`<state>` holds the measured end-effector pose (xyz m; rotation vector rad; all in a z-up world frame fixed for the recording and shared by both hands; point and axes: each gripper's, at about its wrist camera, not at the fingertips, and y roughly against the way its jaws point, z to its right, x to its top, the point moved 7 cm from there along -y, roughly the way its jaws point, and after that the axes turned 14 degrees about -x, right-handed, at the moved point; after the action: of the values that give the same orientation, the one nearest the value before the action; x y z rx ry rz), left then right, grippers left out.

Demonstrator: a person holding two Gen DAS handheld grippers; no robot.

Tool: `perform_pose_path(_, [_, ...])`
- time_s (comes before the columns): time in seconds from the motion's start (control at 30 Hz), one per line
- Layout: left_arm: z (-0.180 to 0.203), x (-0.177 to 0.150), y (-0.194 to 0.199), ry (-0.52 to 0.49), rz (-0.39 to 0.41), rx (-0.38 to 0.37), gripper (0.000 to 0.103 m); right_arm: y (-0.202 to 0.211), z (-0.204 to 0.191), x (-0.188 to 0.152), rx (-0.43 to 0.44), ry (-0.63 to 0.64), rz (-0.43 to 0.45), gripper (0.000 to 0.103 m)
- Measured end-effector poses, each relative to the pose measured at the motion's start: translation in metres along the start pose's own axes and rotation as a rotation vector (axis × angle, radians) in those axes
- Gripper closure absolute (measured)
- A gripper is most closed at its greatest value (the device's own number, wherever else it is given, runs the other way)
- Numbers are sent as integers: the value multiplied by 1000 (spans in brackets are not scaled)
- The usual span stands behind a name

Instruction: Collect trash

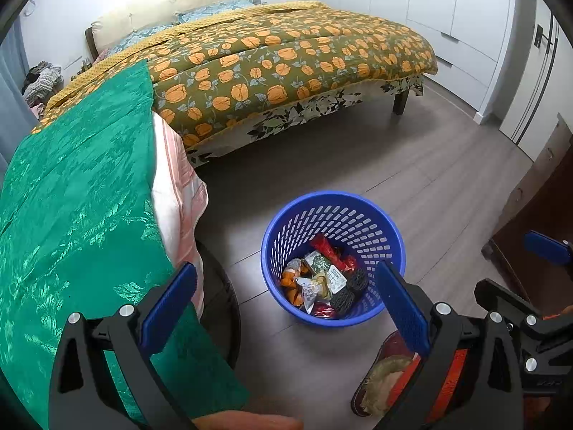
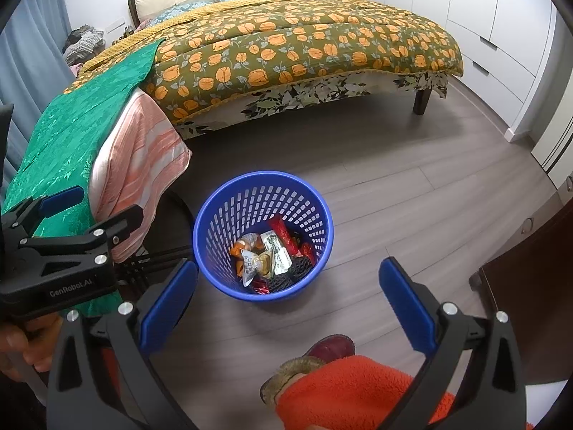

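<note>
Left wrist view shows the left gripper (image 1: 284, 301) with its jaws released and nothing between them, held above the wooden floor (image 1: 412, 165) near the blue basket (image 1: 390, 231); right wrist view shows the right gripper (image 2: 288, 297) released in the same way, also empty. The trash is inside the basket: snack wrappers (image 2: 270, 251) in red, orange, white and green lie in a loose pile on the bottom, with something black and ridged (image 2: 292, 274) beside them which I cannot identify. I see no loose trash on the floor or on the bed (image 1: 286, 50), so I judge that the collecting is nearly finished or complete, and the step in hand is probably to look for any remaining piece; to do it well, the grippers should turn slowly over the floor and along the bed edge, because thin wrappers are easy to miss. The basket is round, of hard plastic with many small slots in the wall; the wrappers look thin, shiny and crinkled; the quilt has an orange fruit pattern, and a glossy green cloth (image 2: 71, 136) hangs over a striped pink mattress edge (image 2: 143, 150).
</note>
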<state>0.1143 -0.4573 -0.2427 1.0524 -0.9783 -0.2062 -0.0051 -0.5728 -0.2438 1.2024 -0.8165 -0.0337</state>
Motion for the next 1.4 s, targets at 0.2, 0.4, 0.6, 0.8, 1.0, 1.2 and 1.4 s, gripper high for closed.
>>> perform_pose_path(0.2, [0,0,0,0,-2,1,5,0,-1,-1,-2,0,-2,5])
perform_pose_path(0.4, [1,0,0,0,0,1,5,0,-1,-1,-3,0,-3,5])
perform_pose_path(0.6, [1,0,0,-1,-1,2,5,-1,0,-2,-4,1,-4,5])
perform_pose_path(0.8, [0,-1,0,-1,-2,2,5,-1,0,-2,-4,1,-5,5])
perform_pose_path(1.0, [0,-1,0,-3,-2,3,5,0,0,-1,-4,2,-4,5])
perform_pose_path(1.2, [1,0,0,-1,-3,4,5,-2,0,-3,-6,4,-7,5])
perform_pose_path(1.4, [-2,-3,-1,-2,-4,3,5,-4,2,-7,-8,11,-9,5])
